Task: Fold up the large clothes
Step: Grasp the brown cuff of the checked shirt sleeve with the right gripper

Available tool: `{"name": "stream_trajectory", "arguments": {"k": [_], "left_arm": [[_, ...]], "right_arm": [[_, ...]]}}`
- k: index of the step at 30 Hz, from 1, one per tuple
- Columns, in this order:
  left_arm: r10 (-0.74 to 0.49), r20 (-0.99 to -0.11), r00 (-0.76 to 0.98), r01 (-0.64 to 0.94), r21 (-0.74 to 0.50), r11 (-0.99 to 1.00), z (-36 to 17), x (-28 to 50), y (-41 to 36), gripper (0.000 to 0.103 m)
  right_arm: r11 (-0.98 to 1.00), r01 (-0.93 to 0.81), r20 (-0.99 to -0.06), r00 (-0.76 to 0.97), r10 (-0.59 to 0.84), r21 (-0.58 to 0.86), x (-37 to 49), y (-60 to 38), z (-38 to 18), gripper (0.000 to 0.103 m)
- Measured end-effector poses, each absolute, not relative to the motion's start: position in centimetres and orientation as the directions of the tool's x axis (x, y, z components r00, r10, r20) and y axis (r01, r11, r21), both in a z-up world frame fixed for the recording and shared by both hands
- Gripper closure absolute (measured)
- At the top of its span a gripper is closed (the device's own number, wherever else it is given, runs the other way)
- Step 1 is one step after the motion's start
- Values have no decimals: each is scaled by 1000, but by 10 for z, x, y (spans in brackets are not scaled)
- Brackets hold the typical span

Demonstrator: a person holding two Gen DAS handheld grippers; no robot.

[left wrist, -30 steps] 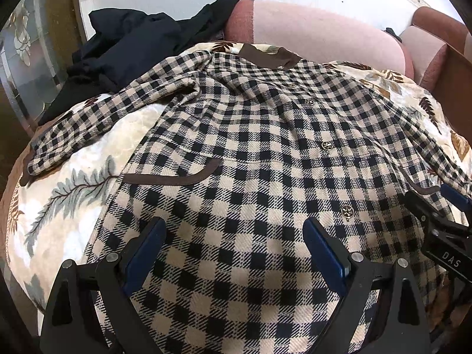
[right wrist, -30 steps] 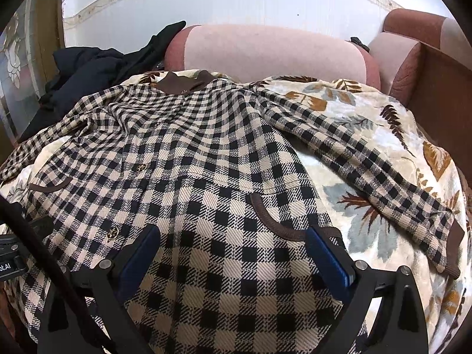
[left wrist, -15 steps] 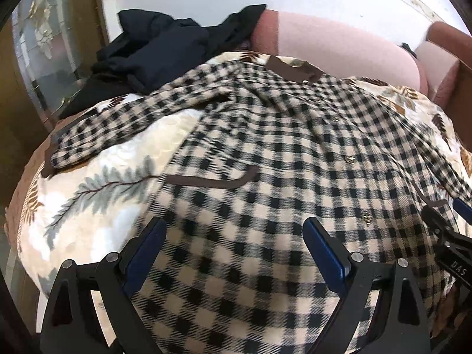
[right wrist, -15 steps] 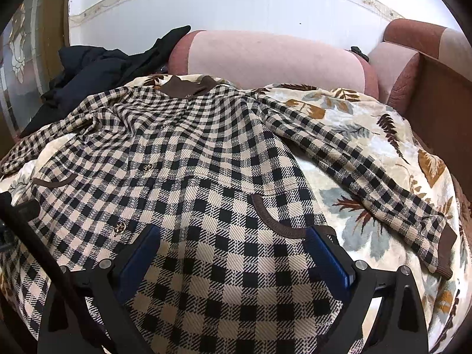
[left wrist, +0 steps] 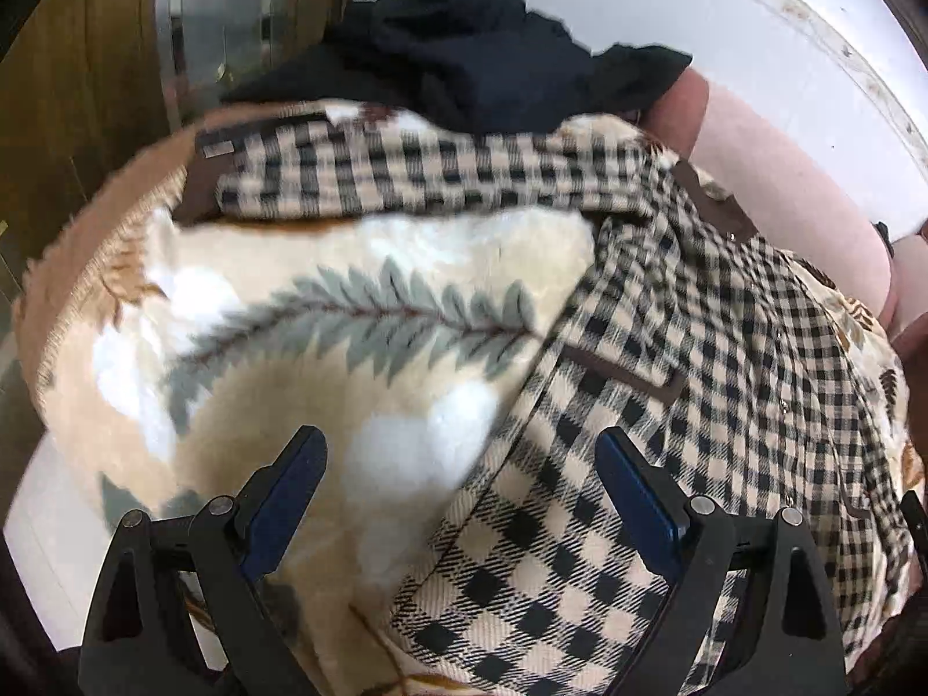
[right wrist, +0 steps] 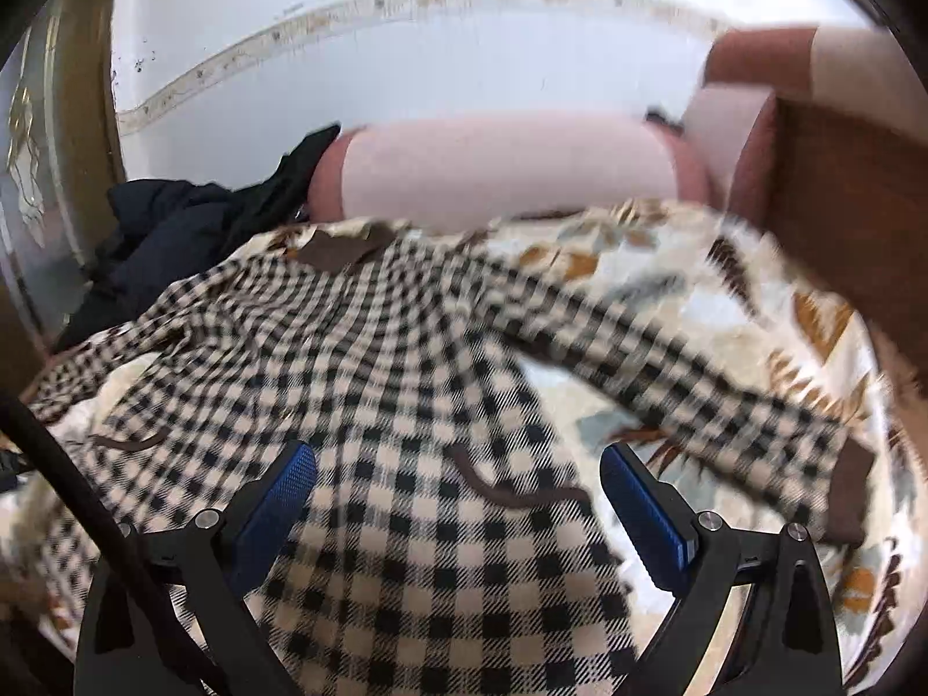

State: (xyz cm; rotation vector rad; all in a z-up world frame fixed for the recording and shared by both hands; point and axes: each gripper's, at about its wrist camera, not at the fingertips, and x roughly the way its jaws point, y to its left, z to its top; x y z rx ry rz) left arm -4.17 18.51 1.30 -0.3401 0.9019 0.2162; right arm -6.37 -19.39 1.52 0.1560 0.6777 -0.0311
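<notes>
Checked coat (left wrist: 725,348) flat | left tool (left wrist: 458,499) released | right tool (right wrist: 458,499) released, above hem

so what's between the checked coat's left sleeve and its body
In the left wrist view, a bare stretch of leaf-print blanket separates the sleeve from the checked coat body; nothing else lies there.

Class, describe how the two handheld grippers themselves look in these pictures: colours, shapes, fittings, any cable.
Both the left gripper and the right gripper have matte black angular frames with triangular cut-outs and round silver bolt heads. Each carries two flat, blue, textured finger pads. A black cable crosses the lower left of the right wrist view. No hands or sleeves show.
</notes>
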Motion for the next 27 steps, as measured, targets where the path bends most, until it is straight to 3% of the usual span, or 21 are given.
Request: {"name": "stream_trajectory", "arguments": {"k": [3, 5, 6, 7, 8, 11, 17, 18, 20, 21, 22, 27], "left_arm": [[-90, -819, 567, -244, -272, 931, -1, -37, 177, 18], [-141, -840, 524, -176, -269, 947, -9, -35, 163, 48], [-56, -854, 517, -174, -169, 970, -8, -37, 152, 60], [2, -860, 511, -165, -96, 982, -8, -38, 145, 86], [-14, -862, 507, -146, -101, 984, -7, -40, 141, 91], [-74, -849, 524, -155, -180, 971, 3, -51, 147, 95], [-106, -832, 544, -127, -207, 970, 16, -85, 140, 95], [-116, -832, 543, -122, -215, 969, 17, -92, 137, 95], [-126, -833, 539, -119, -223, 967, 16, -105, 135, 96], [-130, -834, 537, -122, -229, 966, 16, -110, 135, 96], [-131, -833, 537, -124, -232, 965, 15, -113, 134, 96], [-113, -830, 547, -138, -223, 965, 19, -143, 140, 98]], "right_arm": [[982, 111, -645, 764, 15, 154, -62, -206, 13, 3], [974, 137, -660, 751, 16, 180, -62, -216, 9, 3], [968, 152, -669, 743, 20, 198, -62, -222, 7, 3], [961, 170, -678, 734, 23, 217, -63, -230, 5, 2], [953, 189, -688, 725, 27, 237, -64, -238, 2, 2], [931, 228, -724, 688, 53, 285, -71, -255, -10, 2], [921, 230, -785, 608, 115, 314, -97, -259, -43, 3], [924, 218, -795, 593, 131, 315, -101, -256, -48, 9], [945, 183, -806, 580, 120, 272, -106, -246, -52, 40], [954, 159, -807, 578, 118, 254, -107, -242, -50, 76], [952, 133, -806, 572, 154, 277, -109, -240, -48, 90], [944, 125, -801, 570, 183, 305, -141, -249, -42, 94]]}}
